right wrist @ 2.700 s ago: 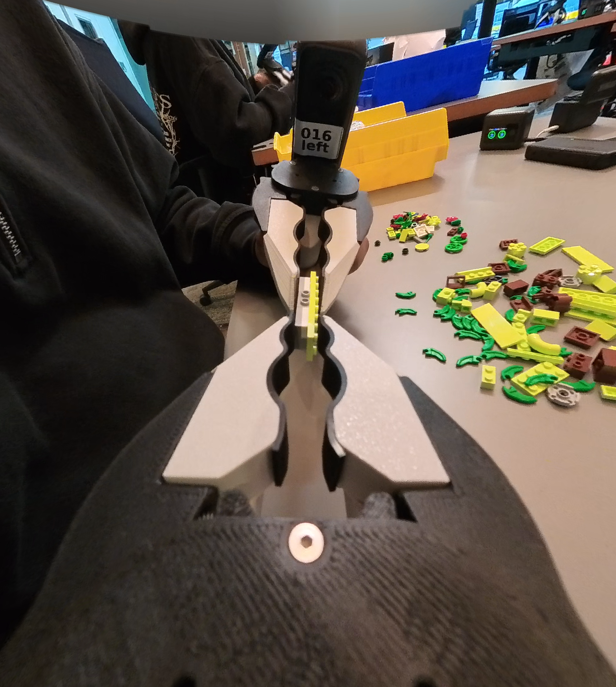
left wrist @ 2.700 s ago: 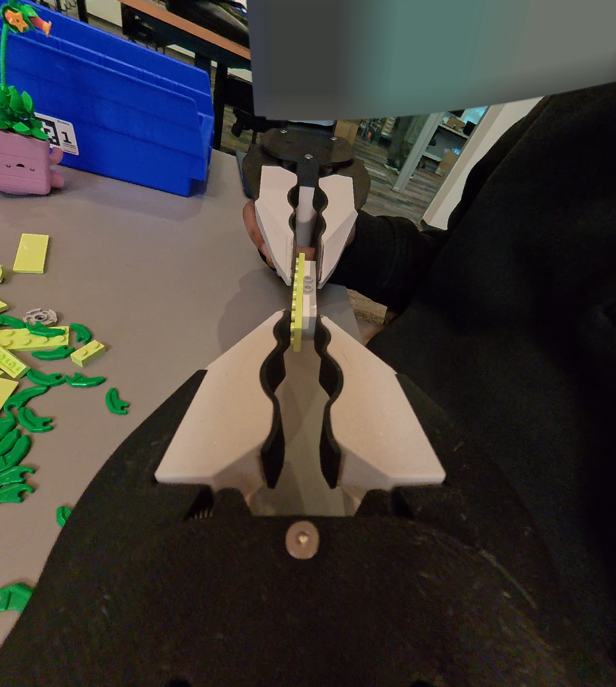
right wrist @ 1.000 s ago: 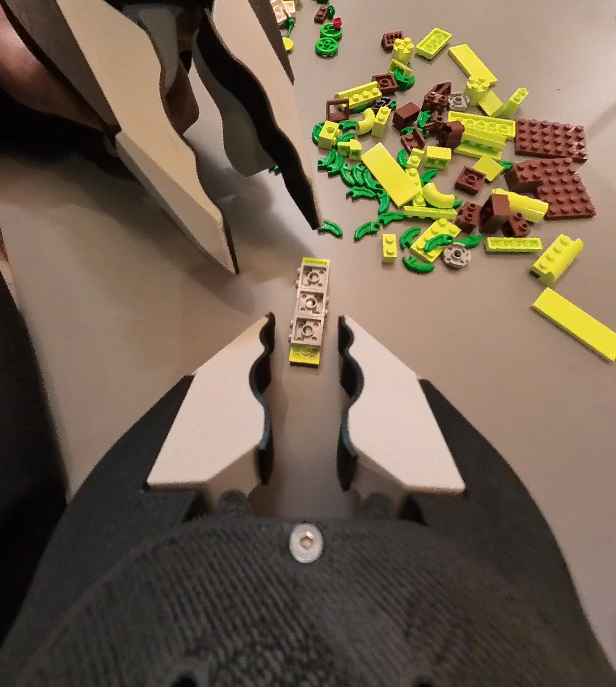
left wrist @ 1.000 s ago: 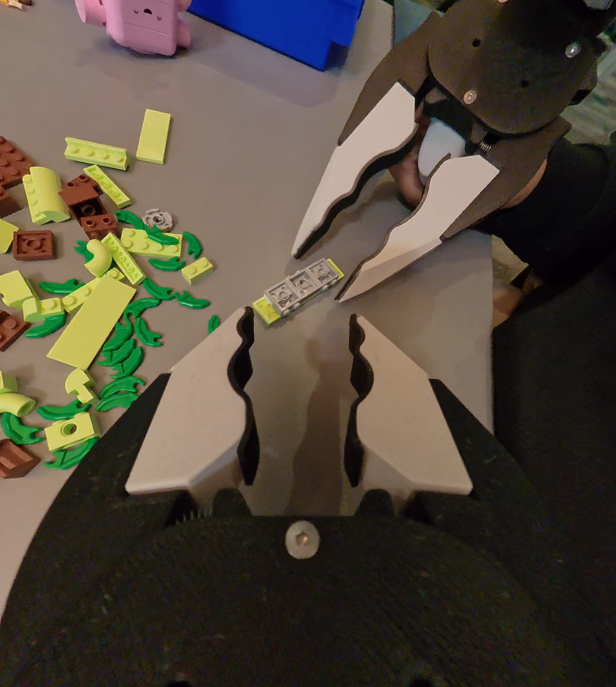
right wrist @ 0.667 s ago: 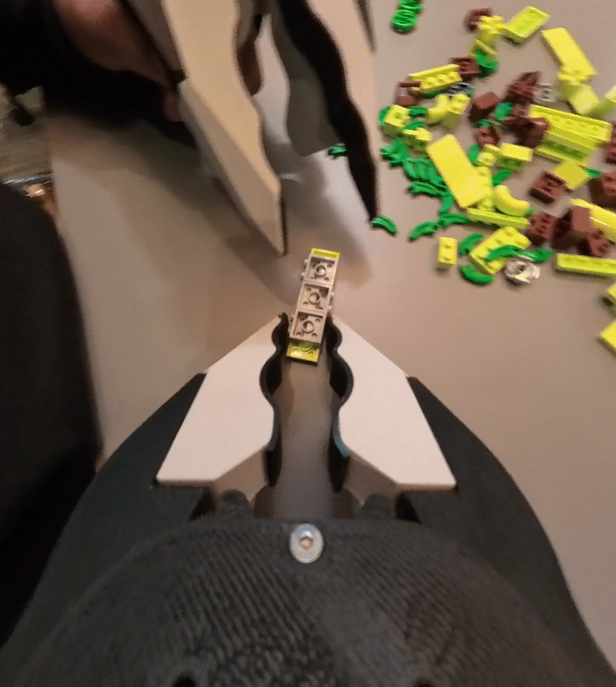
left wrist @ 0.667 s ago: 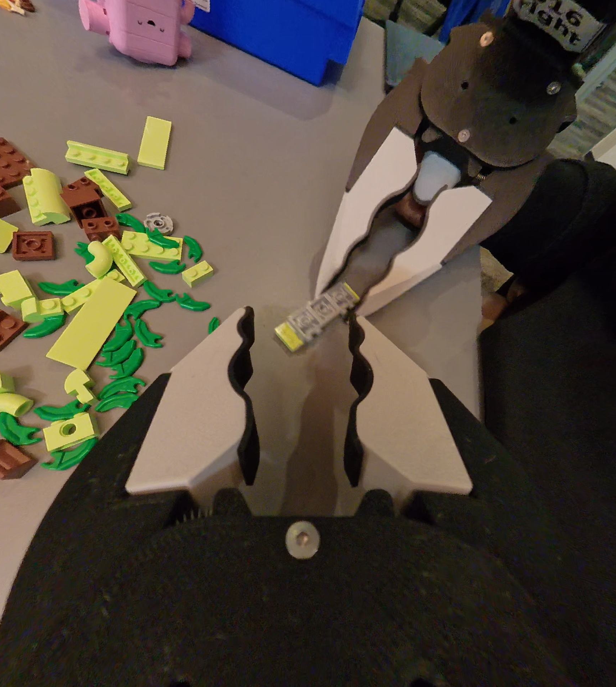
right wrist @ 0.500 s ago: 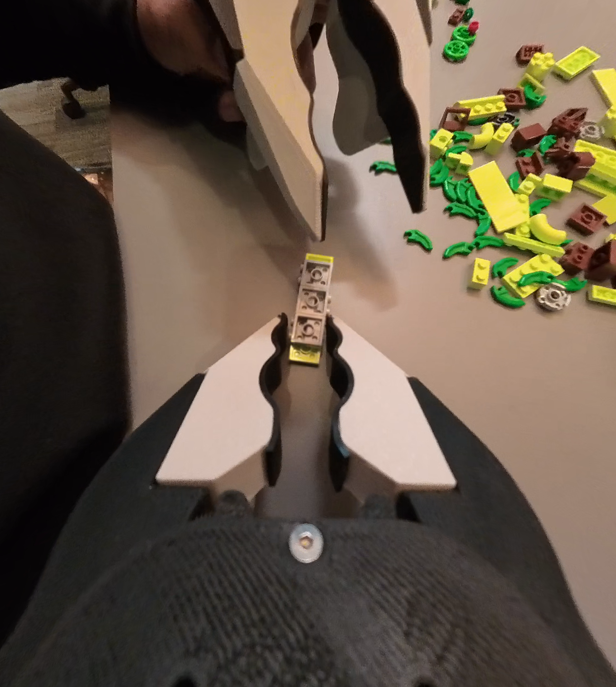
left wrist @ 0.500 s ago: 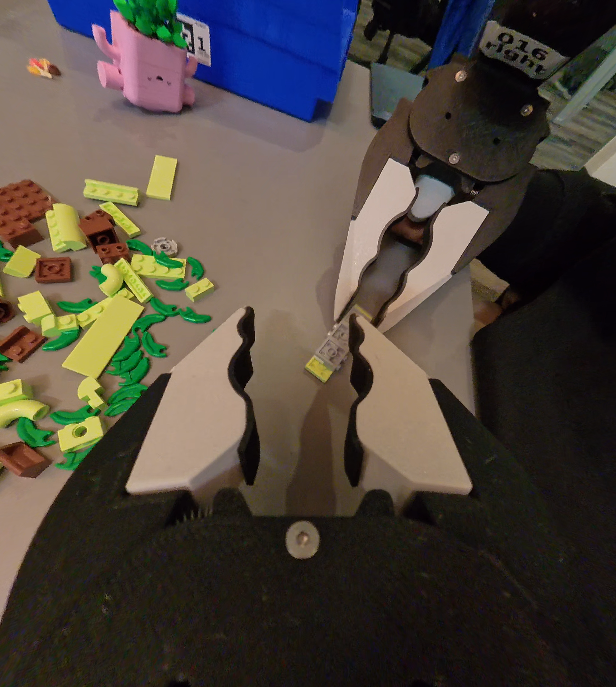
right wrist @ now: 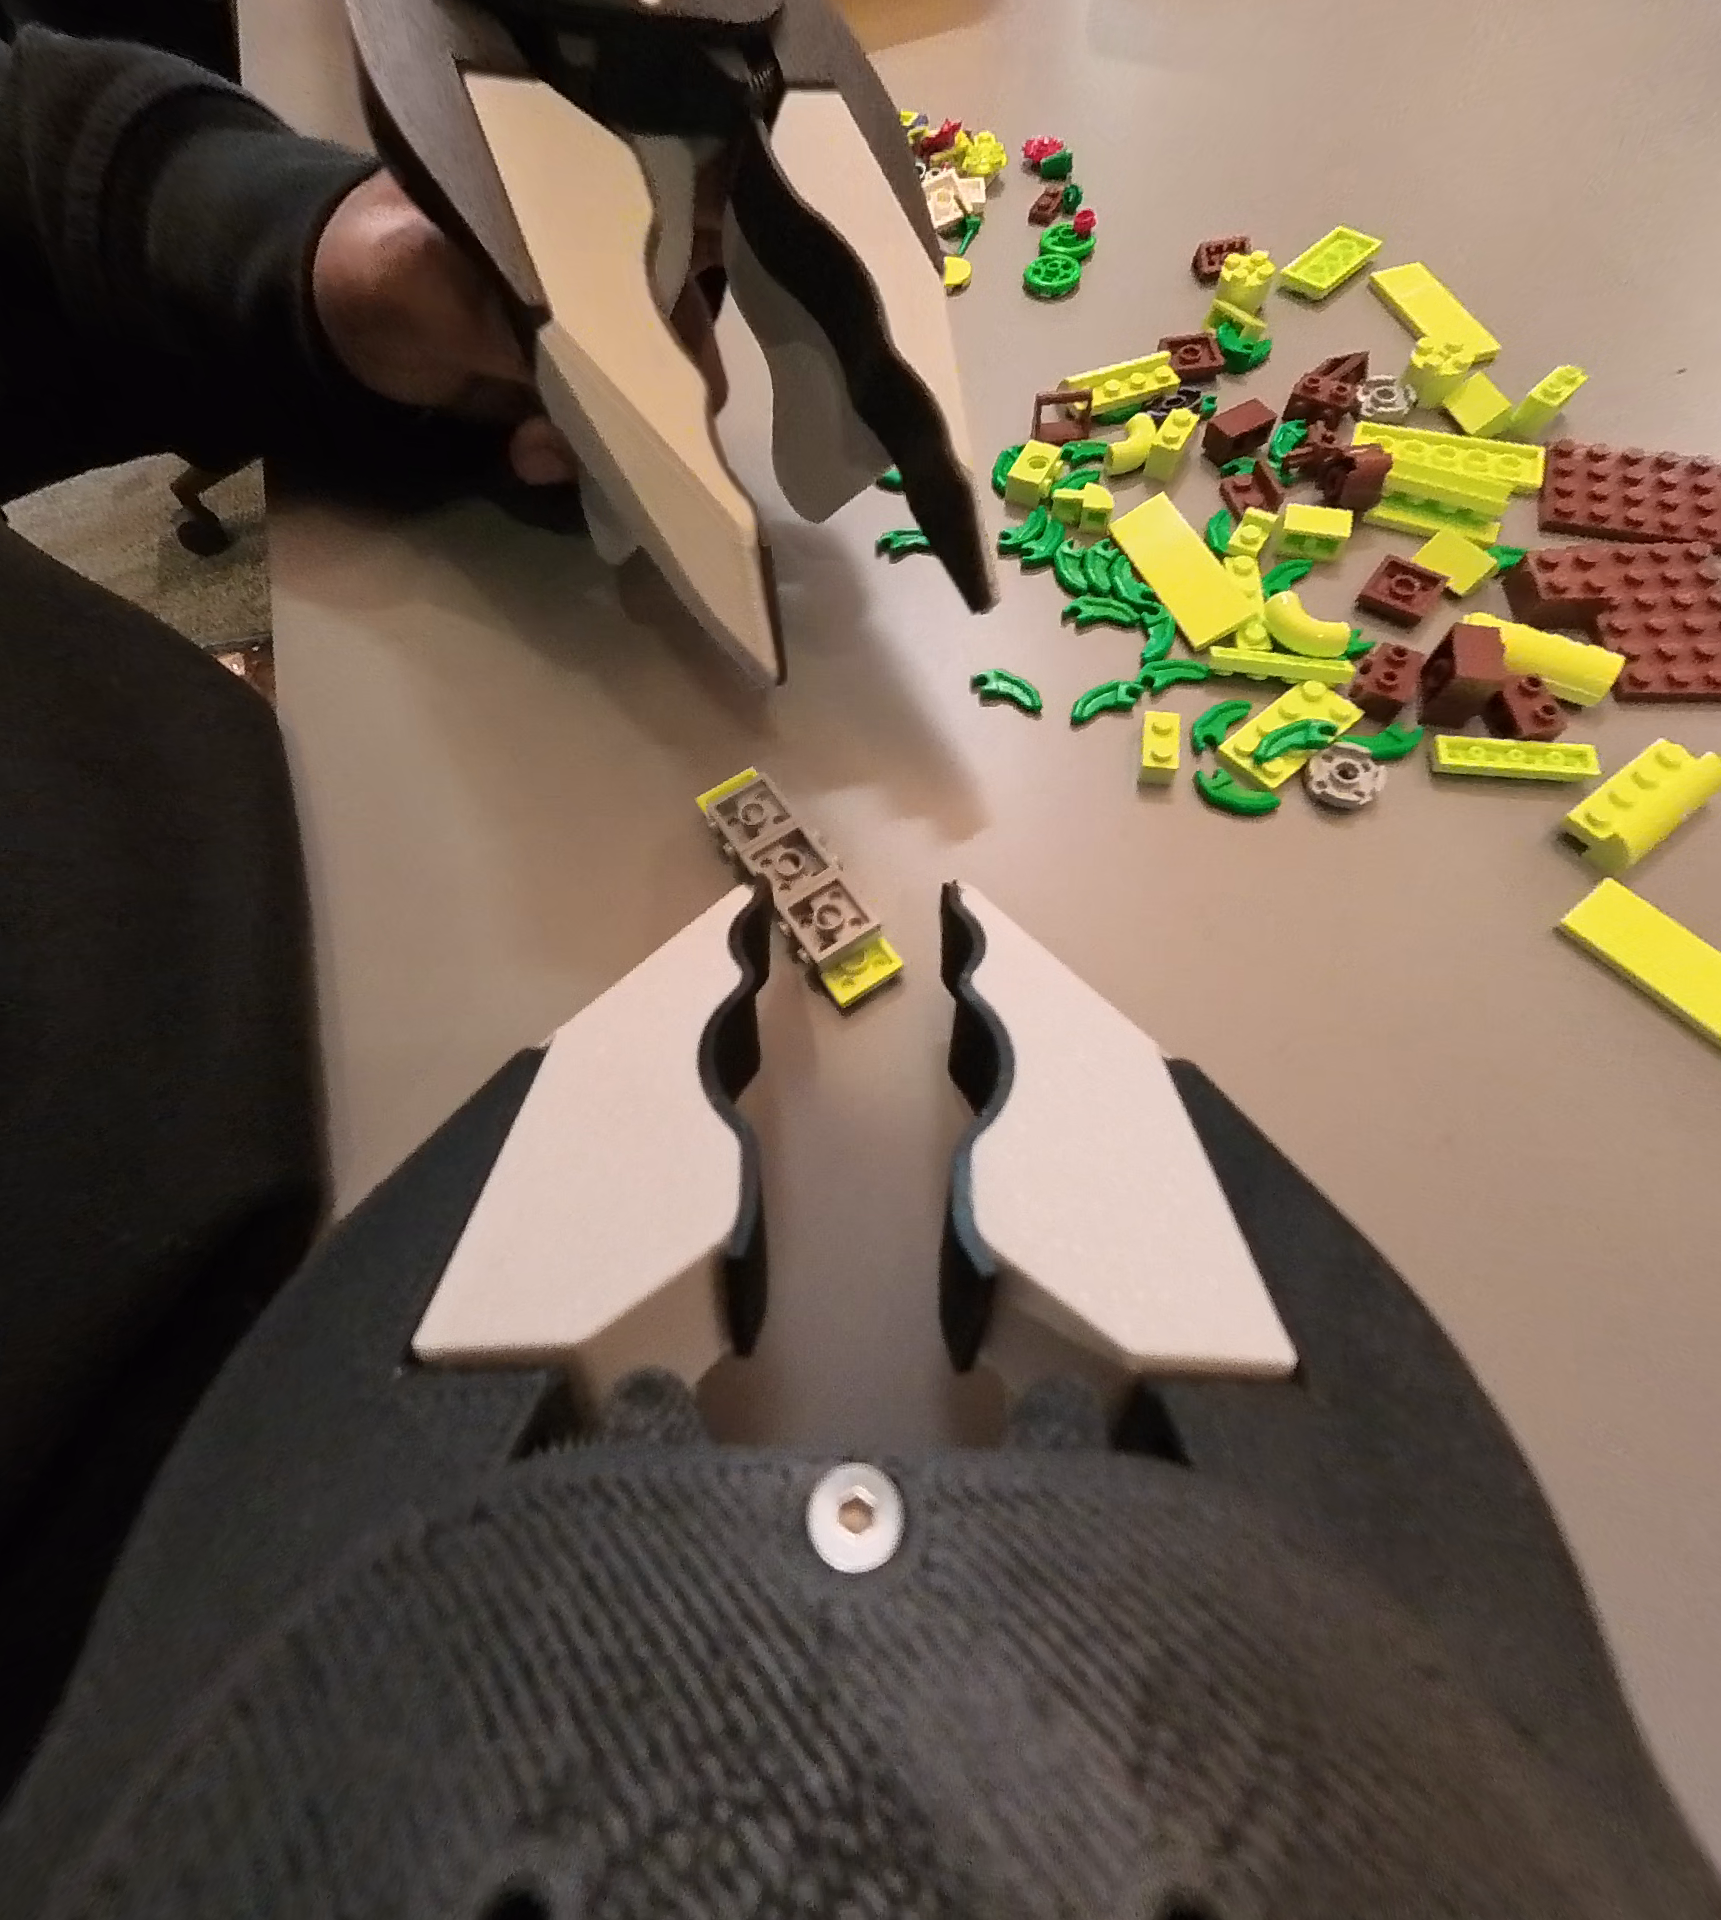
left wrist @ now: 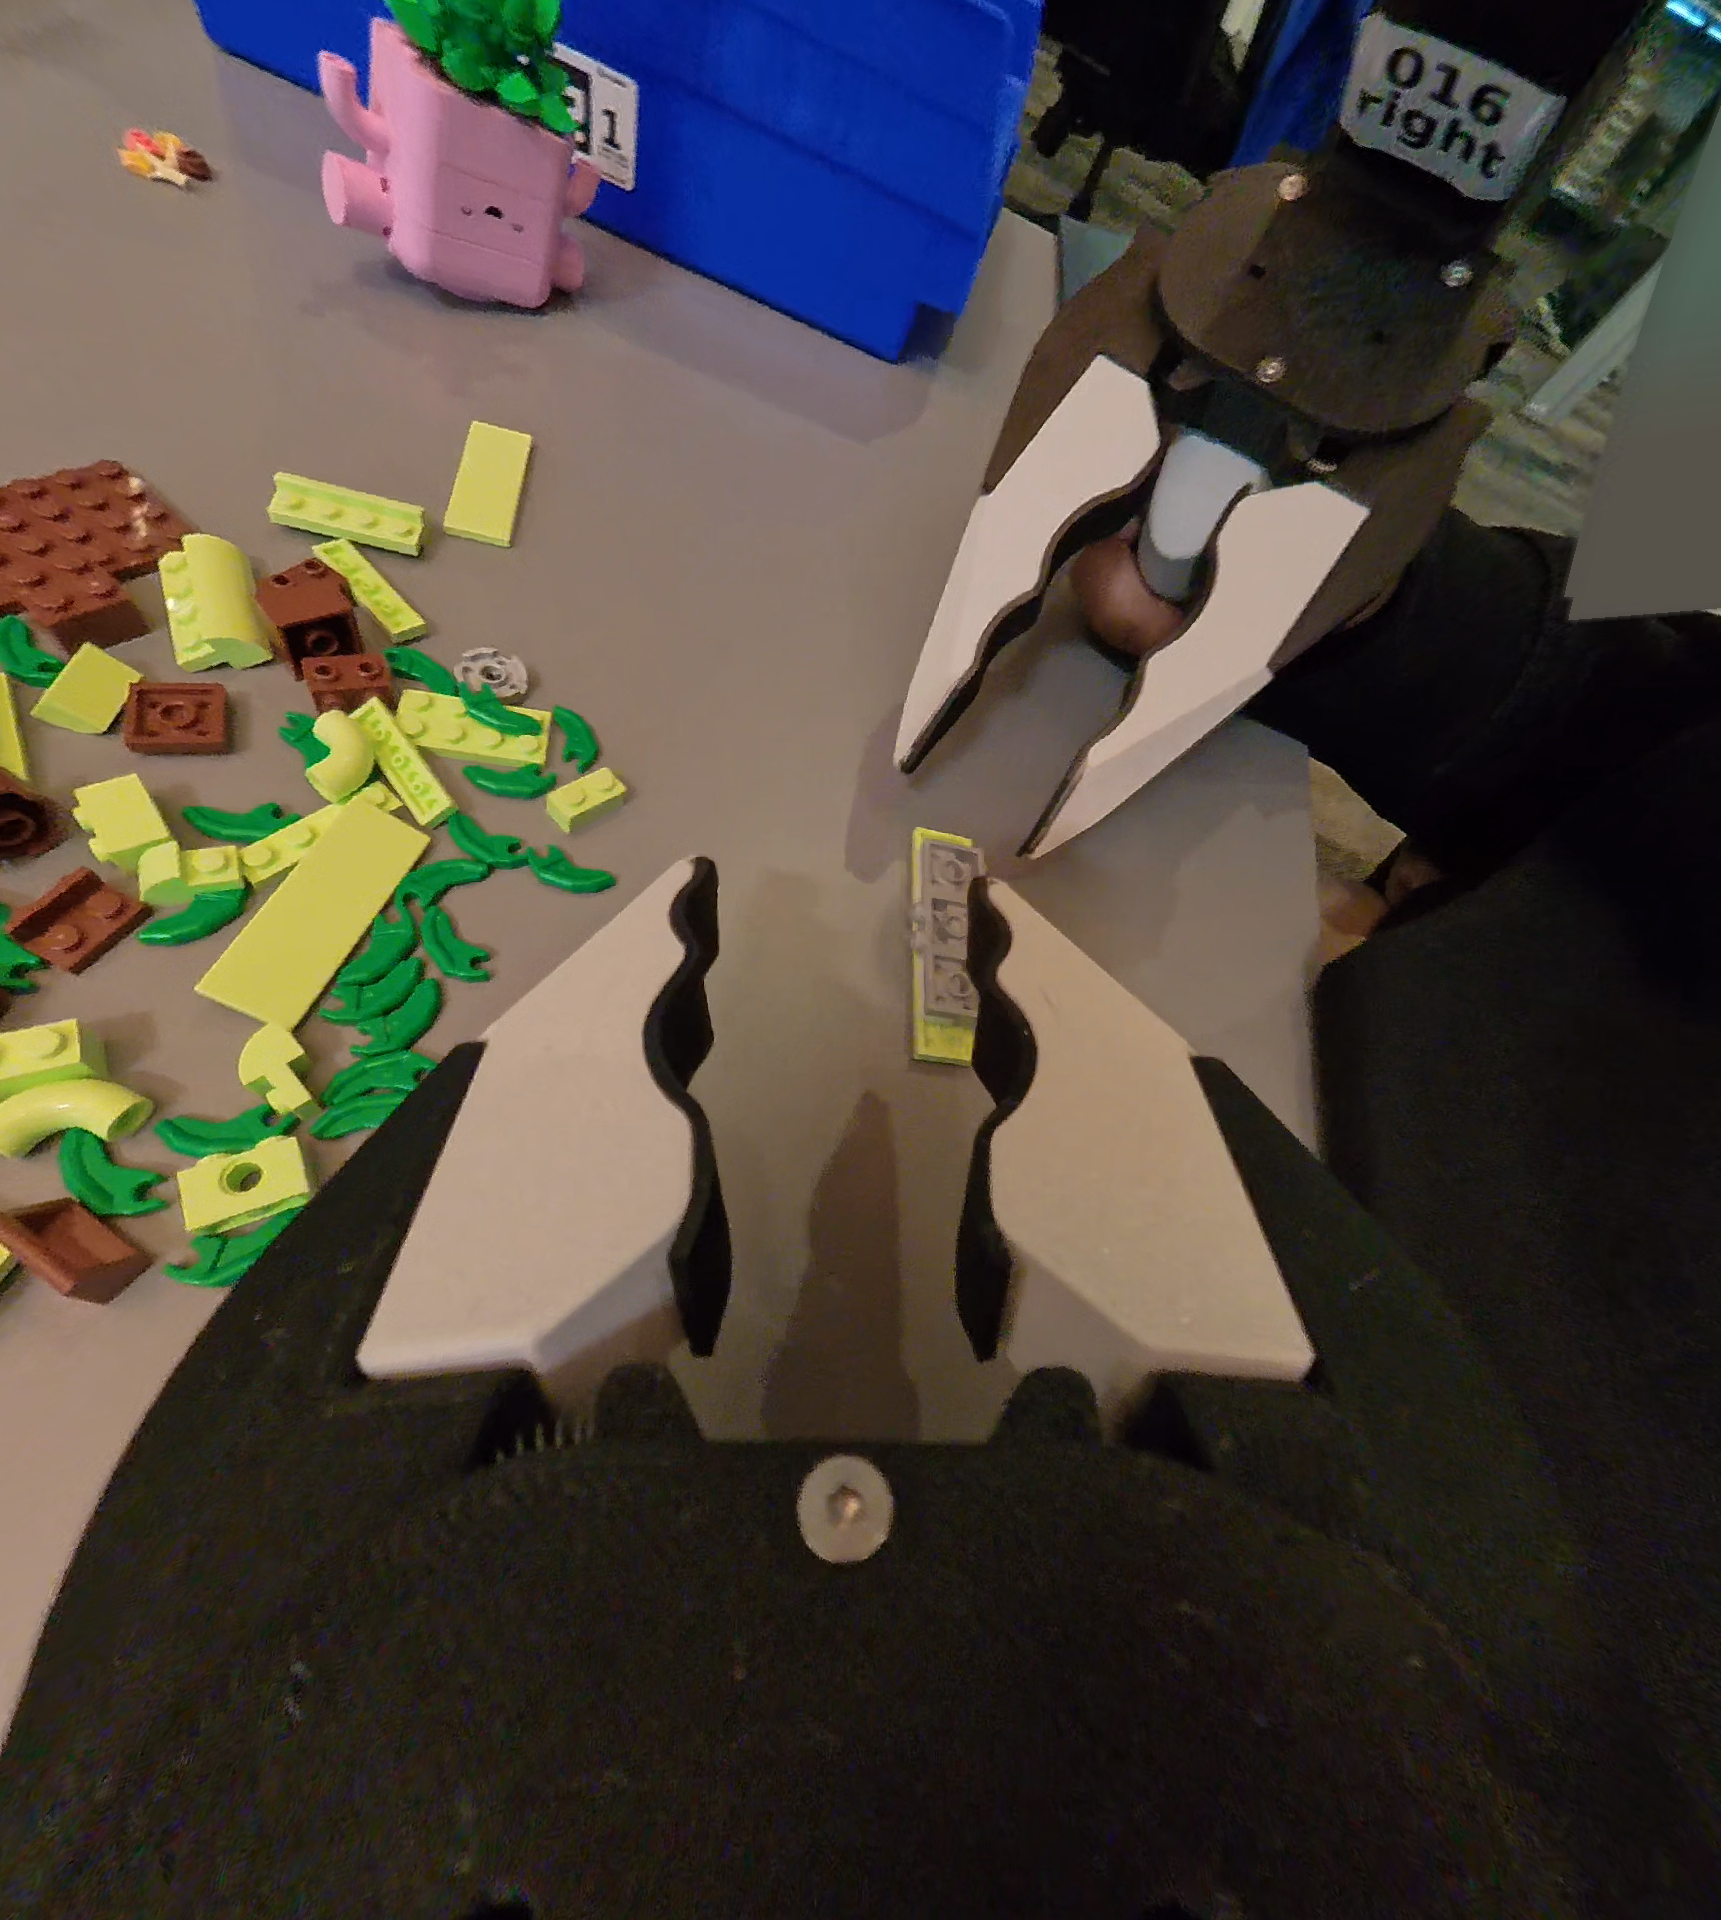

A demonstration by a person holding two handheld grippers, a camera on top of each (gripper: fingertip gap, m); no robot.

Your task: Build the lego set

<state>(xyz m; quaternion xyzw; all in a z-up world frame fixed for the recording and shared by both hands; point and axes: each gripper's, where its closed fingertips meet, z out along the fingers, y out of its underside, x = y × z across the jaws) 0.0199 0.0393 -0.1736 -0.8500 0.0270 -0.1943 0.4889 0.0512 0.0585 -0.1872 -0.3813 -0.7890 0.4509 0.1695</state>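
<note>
**Both grippers standing open over one small plate assembly**

Left gripper [left wrist: 840, 873] spreading its two fingers wide, gripping nothing. Lying flat on the grey table [left wrist: 710, 436], against the inner edge of the right-hand finger [left wrist: 1095, 1122]: one lime plate assembly [left wrist: 942, 943] carrying three grey square pieces in a row, lime showing at both ends.

Right gripper [right wrist: 851, 899] likewise gaping, holding nothing, its two fingertips hovering at the near end of the same assembly [right wrist: 799, 883], which is sitting just beside the left-hand finger [right wrist: 627, 1122] and angling away to the far left.

Farther out, seen from the left wrist: the right gripper [left wrist: 970, 810] pointing down at the table, tips apart, just beyond the assembly's far end.

Spreading to the left of that: a loose pile of parts [left wrist: 243, 831] in lime, brown and green, including two large brown studded plates [right wrist: 1656, 561] lying side by side. Standing at the far edge: one pink pot model [left wrist: 461, 197] topped with green leaves, in front of blue bins [left wrist: 835, 177].
</note>
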